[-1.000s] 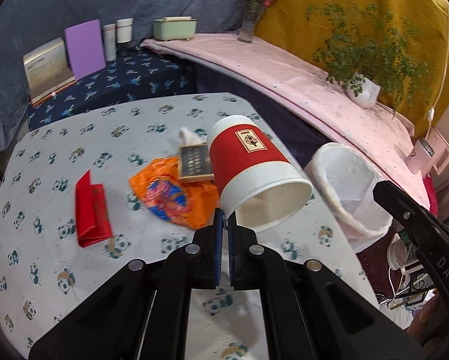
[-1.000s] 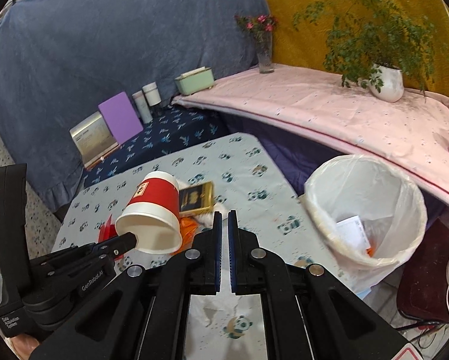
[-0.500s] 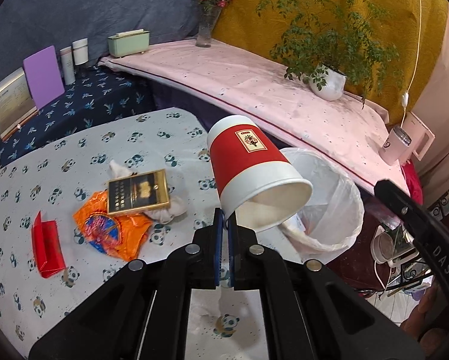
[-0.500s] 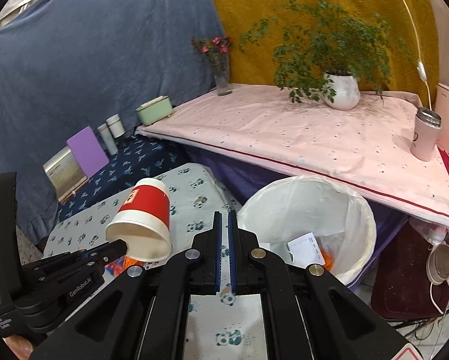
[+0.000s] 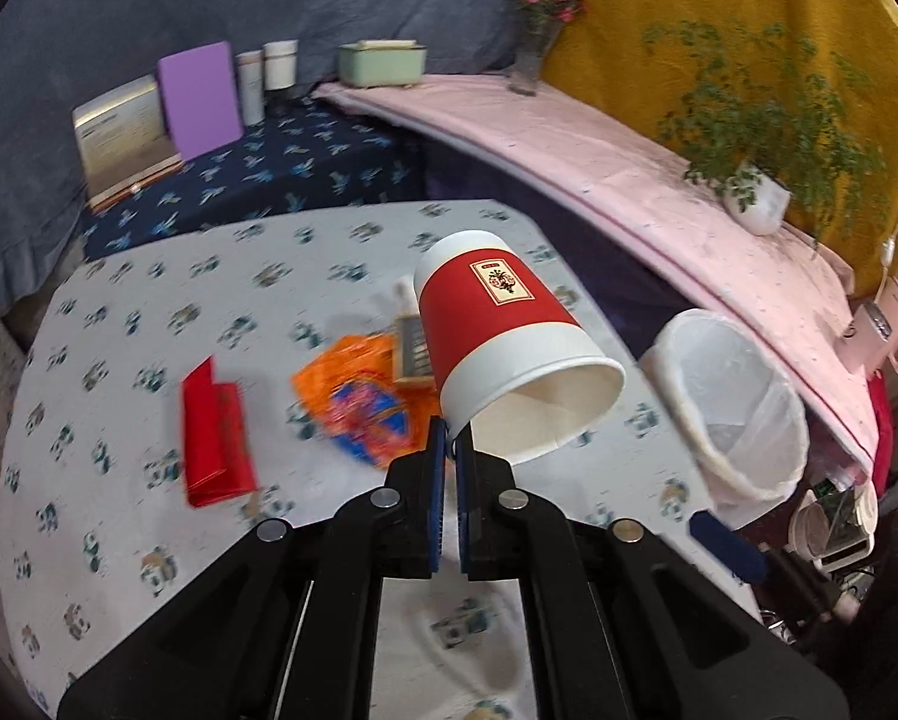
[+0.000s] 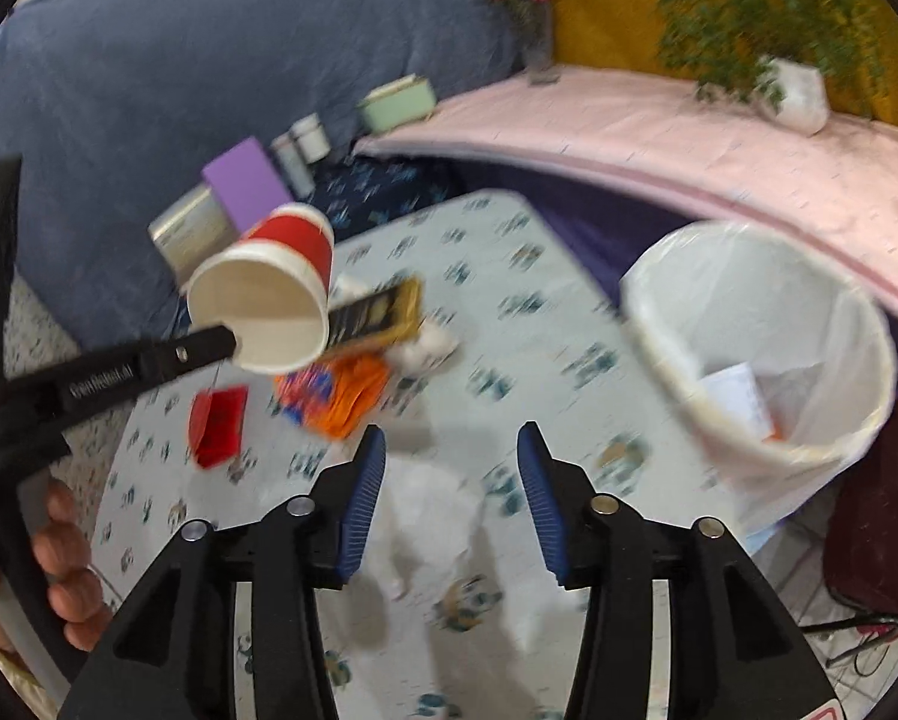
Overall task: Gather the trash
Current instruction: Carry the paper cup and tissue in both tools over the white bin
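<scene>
At the bottom centre of the left wrist view, our left gripper (image 5: 447, 450) is clenched on the rim of a red and white paper cup (image 5: 502, 336), which hangs tilted in mid-frame with its open mouth facing down toward the lower right. In the right wrist view the same cup (image 6: 272, 294) sits at centre left, held up above the table (image 6: 508, 300). Our right gripper (image 6: 451, 480), at the bottom centre of that view, is released, its blue pads spread wide apart with nothing between them.

Just past the cup, lower in the left wrist view, an orange wrapper (image 5: 359, 402) lies on the panda-print cloth, with a gold and black box (image 5: 411, 354) resting partly on it and partly hidden behind the cup. A red folded packet (image 5: 215, 438) lies to the left, apart from the wrapper. A crumpled white tissue (image 6: 422, 348) sits just beside the box in the right wrist view.

At the right of both views stands the white-lined bin (image 6: 760, 354), beside the table edge, with some paper scraps inside.

Farther back, at the upper right, a potted plant (image 5: 754, 192) stands on the pink-covered ledge (image 5: 568, 150).
</scene>
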Tool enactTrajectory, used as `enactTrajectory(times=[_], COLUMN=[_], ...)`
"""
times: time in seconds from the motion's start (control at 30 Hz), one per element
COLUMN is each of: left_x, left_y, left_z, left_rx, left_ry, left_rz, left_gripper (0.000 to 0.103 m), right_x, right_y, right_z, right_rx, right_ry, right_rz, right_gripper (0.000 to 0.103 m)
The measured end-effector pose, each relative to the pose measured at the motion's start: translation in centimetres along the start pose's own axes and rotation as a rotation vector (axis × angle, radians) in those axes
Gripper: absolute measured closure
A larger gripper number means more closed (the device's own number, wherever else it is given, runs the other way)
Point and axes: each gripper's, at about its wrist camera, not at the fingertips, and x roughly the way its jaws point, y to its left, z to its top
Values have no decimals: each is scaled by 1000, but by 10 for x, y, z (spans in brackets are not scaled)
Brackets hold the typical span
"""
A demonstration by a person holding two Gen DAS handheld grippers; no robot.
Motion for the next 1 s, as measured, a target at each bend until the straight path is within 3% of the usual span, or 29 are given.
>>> enactTrajectory(times=[0.27, 0.3, 0.33, 0.37, 0.63, 1.0], left_x=[3, 3, 4, 4, 7, 27], left_y=[33, 34, 35, 35, 5, -95], left_z=[-13, -14, -15, -15, -8, 9], left_rx=[-44, -47, -47, -48, 2, 144], left_ry=[27, 29, 31, 32, 24, 23], left_rz=[29, 28, 27, 27, -20, -136], left_gripper=[100, 100, 100, 100, 100, 100], right_x=[53, 57, 59, 58, 1, -68], right_y=[30, 29, 28, 26, -2, -98], right_z=[-30, -31, -31, -29, 9, 54], right_rx=[-59, -60, -60, -56, -15, 132], right_ry=[124, 134, 142, 143, -36, -225], right_rz=[3, 0, -4, -7, -55, -191], right_gripper=[58, 68, 89, 97, 99, 99])
